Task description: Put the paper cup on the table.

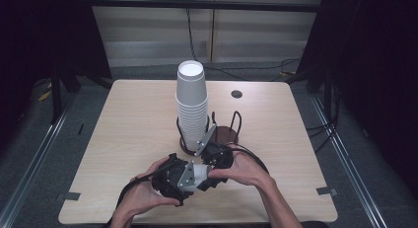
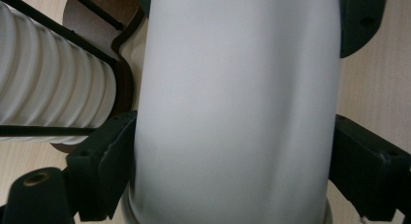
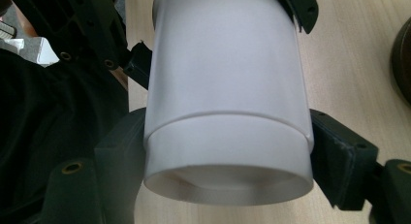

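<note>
A white paper cup (image 1: pixel 199 174) lies sideways above the table's front, between my two grippers. My left gripper (image 1: pixel 190 178) comes from the left, and its black jaws lie against both sides of the cup (image 2: pixel 232 112) with no gap showing. From the right, my right gripper (image 1: pixel 213 164) is shut on the cup's rim end (image 3: pixel 228 156), where a second rim band shows like a nested cup. One of the left gripper's fingers (image 3: pixel 138 59) shows beside the cup's far end. A hand holds each gripper.
A tall stack of upside-down white cups (image 1: pixel 191 99) stands in a black wire holder with a brown base (image 1: pixel 226 135), just behind the grippers. The stack (image 2: pixel 53 83) is close on the left. A dark round hole (image 1: pixel 236 94) lies at the wooden table's (image 1: pixel 133 119) back.
</note>
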Tool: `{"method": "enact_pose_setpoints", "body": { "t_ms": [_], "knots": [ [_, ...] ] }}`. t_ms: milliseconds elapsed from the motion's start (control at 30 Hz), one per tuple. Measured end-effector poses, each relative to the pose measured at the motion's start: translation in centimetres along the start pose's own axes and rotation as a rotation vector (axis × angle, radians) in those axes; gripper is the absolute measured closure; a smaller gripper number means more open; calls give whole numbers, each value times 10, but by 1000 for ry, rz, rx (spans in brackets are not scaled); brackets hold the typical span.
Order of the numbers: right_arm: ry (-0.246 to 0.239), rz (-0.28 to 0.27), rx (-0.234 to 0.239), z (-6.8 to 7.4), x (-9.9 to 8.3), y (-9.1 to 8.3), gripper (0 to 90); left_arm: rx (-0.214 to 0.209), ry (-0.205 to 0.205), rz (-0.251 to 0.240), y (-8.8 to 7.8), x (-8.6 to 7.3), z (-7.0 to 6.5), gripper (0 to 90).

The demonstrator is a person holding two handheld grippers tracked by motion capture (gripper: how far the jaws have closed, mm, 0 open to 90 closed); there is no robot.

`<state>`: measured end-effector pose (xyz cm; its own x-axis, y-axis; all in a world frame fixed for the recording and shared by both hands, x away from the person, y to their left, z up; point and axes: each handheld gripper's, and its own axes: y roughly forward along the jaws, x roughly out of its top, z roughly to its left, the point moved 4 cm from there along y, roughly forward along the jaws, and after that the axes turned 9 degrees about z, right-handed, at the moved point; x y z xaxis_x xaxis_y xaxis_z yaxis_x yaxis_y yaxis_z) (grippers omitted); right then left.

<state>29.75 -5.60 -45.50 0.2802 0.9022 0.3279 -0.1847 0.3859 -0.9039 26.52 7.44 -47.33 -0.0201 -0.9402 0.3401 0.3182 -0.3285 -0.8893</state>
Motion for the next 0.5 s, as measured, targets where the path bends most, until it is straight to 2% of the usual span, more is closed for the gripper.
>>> {"method": "enact_pose_setpoints", "body": {
  "t_ms": [33, 133, 167, 200, 233, 267, 300, 333, 367, 400, 467, 500],
  "knots": [
    [1, 1, -2, 0, 0, 0, 233, -1, 21, 15, -1, -1, 2, 114],
    [-3, 5, -10, 0, 0, 0, 233, -4, 16, -1, -2, -1, 4, 108],
    [-10, -3, -9, 0, -1, -1, 233, -5, 10, -21, -3, -2, 4, 108],
    [5, 6, -5, 1, -2, -2, 233, -5, 7, -30, -4, -2, 4, 107],
    [22, 7, -6, 2, -3, -3, 233, -16, -41, -74, -2, 0, 1, 107],
    [22, 7, -6, 2, -3, -3, 233, -16, -41, -74, -2, 0, 1, 107],
    [1, -11, -2, 1, -2, -3, 233, -15, -43, -87, -2, 0, 0, 107],
    [1, -10, -2, 1, -2, -3, 233, -20, -73, -119, -2, 0, -2, 107],
    [1, -7, -5, 1, -2, -3, 233, -15, -53, -108, -4, -1, 0, 107],
    [1, -3, -12, 1, -2, -3, 233, -25, -68, -126, -4, -1, -1, 107],
    [-11, 5, -18, 1, -2, 0, 233, -24, -41, -137, -7, -2, 0, 121],
    [1, 10, -14, 1, -3, 0, 233, -25, -35, -145, -8, -2, 0, 128]
  ]
}}
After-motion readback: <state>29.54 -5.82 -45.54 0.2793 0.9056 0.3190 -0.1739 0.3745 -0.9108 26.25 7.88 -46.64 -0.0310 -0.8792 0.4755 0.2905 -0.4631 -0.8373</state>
